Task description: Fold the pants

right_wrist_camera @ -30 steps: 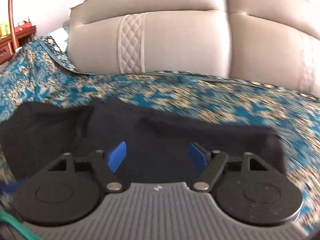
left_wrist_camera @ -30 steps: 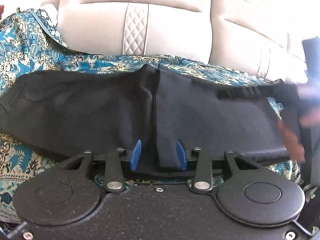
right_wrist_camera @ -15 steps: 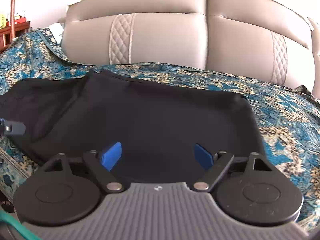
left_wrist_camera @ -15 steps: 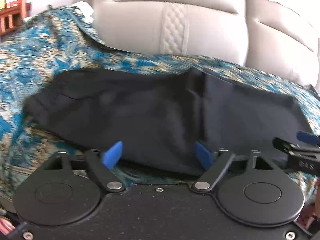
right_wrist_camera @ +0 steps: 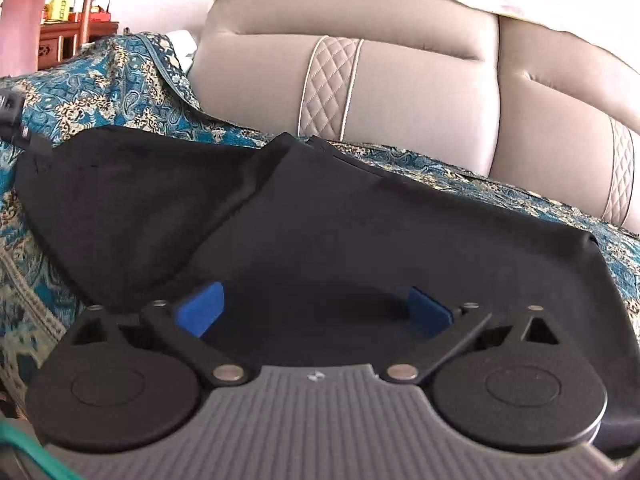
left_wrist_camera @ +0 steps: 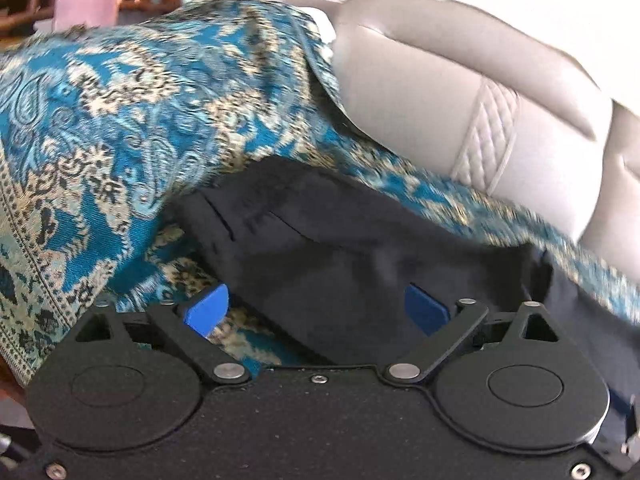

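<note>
Pants (right_wrist_camera: pixel 360 232) lie folded, seemingly flat, on patterned cloth (right_wrist_camera: pixel 100 92).

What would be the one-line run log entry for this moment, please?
pants: dark, folded, flat on patterned cover | left gripper: jaws just opened, nothing held | right gripper: jaws just opened, nothing held

Two hand-held grippers, black linkages, blue pads

The left hand-held gripper (left_wrist_camera: pixel 318 310) has a speckled black body with small screws; the right hand-held gripper (right_wrist_camera: pixel 316 310) has a ribbed grey body, silver pivot pins, round black discs and a green cable (right_wrist_camera: pixel 28 450) beside it.
</note>
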`<state>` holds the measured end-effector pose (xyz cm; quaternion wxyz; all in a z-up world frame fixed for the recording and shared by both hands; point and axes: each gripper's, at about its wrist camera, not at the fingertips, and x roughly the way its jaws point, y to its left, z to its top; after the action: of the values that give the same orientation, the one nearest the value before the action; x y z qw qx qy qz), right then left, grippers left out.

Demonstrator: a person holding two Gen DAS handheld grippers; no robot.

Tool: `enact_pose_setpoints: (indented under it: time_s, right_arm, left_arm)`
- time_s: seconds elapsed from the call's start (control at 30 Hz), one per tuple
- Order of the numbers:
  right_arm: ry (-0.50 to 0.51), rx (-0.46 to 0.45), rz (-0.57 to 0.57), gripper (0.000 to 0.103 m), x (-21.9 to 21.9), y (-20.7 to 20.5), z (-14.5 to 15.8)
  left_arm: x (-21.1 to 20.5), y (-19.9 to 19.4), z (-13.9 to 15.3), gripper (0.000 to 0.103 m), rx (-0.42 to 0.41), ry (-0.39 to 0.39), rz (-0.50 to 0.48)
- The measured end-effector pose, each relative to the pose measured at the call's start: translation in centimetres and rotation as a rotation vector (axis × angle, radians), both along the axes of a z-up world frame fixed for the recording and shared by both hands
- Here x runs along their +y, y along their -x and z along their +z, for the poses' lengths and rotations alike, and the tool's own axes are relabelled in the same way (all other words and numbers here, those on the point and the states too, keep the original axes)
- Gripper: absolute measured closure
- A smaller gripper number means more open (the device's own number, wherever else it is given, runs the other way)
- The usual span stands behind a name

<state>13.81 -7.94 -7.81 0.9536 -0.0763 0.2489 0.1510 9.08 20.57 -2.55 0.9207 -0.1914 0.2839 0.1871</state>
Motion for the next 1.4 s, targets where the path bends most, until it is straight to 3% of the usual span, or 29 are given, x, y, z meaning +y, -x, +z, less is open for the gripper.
enact_pose_setpoints:
  time_s: [0.2, 0.43, 0.5, 0.7, 0.83, 1.03, 1.1, 1.2, 1.27, 1.3, 1.33, 1.4]
  right_arm:
    - [-0.022, 0.005, 0.003, 0.0, -0.6, 0.0, 0.0]
    - [-0.024, 0.002, 0.003, 0.0, -0.6, 0.0, -0.2]
    - [-0.025, 0.002, 0.004, 0.0, -0.6, 0.0, -0.1]
    - [-0.028, -0.004, -0.003, 0.0, -0.6, 0.0, -0.2]
    - [-0.029, -0.006, -0.004, 0.0, -0.6, 0.1, -0.2]
    - [-0.029, -0.006, -0.006, 0.0, -0.6, 0.1, -0.2]
    - [-0.029, -0.005, -0.005, 0.0, -0.6, 0.1, -0.2]
    - [-0.028, -0.003, -0.006, 0.0, -0.5, 0.1, -0.2]
    - [-0.024, 0.016, -0.004, 0.0, -0.5, -0.1, 0.1]
    - [-0.026, 0.032, -0.004, 0.0, -0.5, -0.4, 0.3]
    - [-0.023, 0.051, 0.0, 0.0, -0.5, -0.6, 0.6]
    - [-0.025, 0.075, 0.004, 0.0, -0.8, -0.8, 1.2]
  left_arm:
    - [3.8, -1.1, -1.5, 0.001, -0.014, 0.029, 0.066]
    - [7.4, -2.7, -5.0, 0.002, -0.026, 0.23, 0.105]
    - [7.5, -2.9, -5.2, 0.002, -0.051, 0.215, 0.117]
    - [7.4, -5.1, -5.7, 0.001, -0.009, 0.123, 0.081]
    - [7.5, -6.1, -5.9, 0.001, -0.002, 0.105, 0.085]
    - [6.6, -7.3, -6.6, 0.001, 0.02, -0.027, 0.043]
    - [6.7, -7.3, -6.3, 0.007, 0.017, -0.006, 0.057]
    - [7.4, -6.3, -5.9, 0.031, -0.013, 0.045, 0.111]
    - [7.7, -5.8, -5.6, 0.054, -0.032, 0.069, 0.135]
    - [7.7, -5.6, -5.4, 0.062, -0.041, 0.063, 0.143]
    - [7.4, -5.4, -4.9, 0.083, -0.043, 0.031, 0.16]
    - [6.3, -5.3, -3.7, 0.089, -0.046, -0.043, 0.165]
